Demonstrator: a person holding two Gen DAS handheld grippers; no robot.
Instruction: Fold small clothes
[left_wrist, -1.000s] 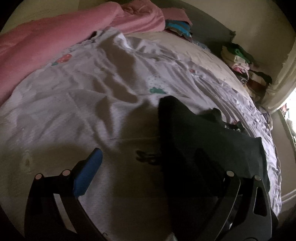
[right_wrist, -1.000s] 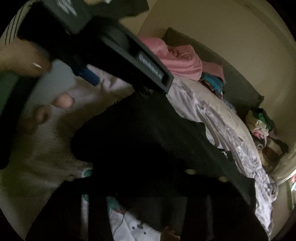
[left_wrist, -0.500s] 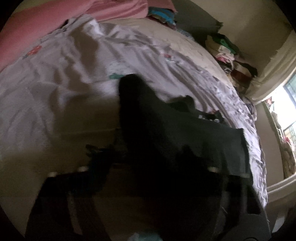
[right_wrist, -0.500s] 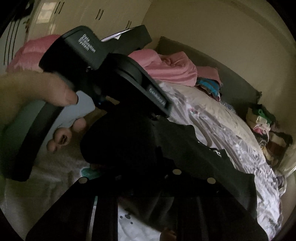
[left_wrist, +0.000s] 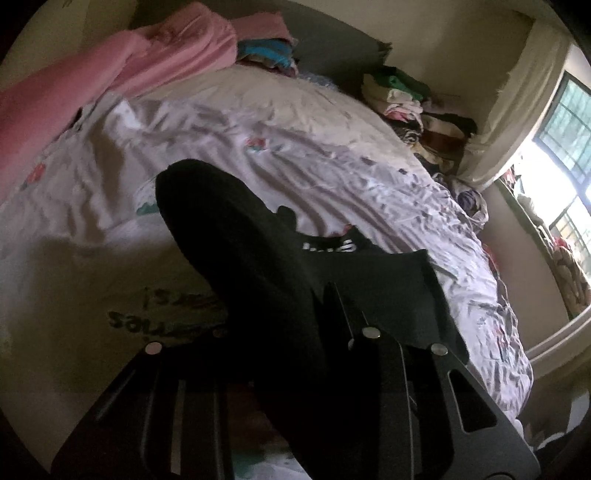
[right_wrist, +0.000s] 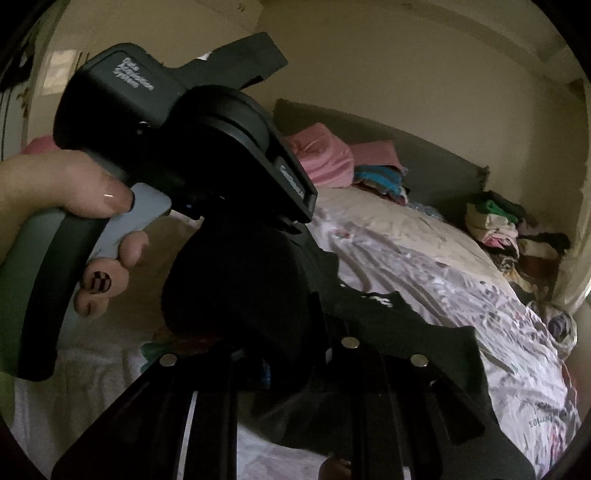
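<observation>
Rumpled printed bedsheet (left_wrist: 332, 173) beneath dark garment (left_wrist: 236, 236): light, limp, best pinched at hems; left gripper (left_wrist: 291, 369) and right gripper (right_wrist: 291, 365) apparently clamped on cloth, fingertips hidden.

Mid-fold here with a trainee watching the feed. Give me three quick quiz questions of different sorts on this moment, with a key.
1. True or false: the black garment hangs between the fingers of the left gripper, above the bed sheet.
2. Multiple choice: the pile of folded clothes sits (A) at the far corner of the bed by the wall, (B) under the black garment, (C) on the pink blanket.
3. Fill in: in the right wrist view, the person's left hand holds the other ____.

Key: 1 true; 2 A; 3 gripper.
</observation>
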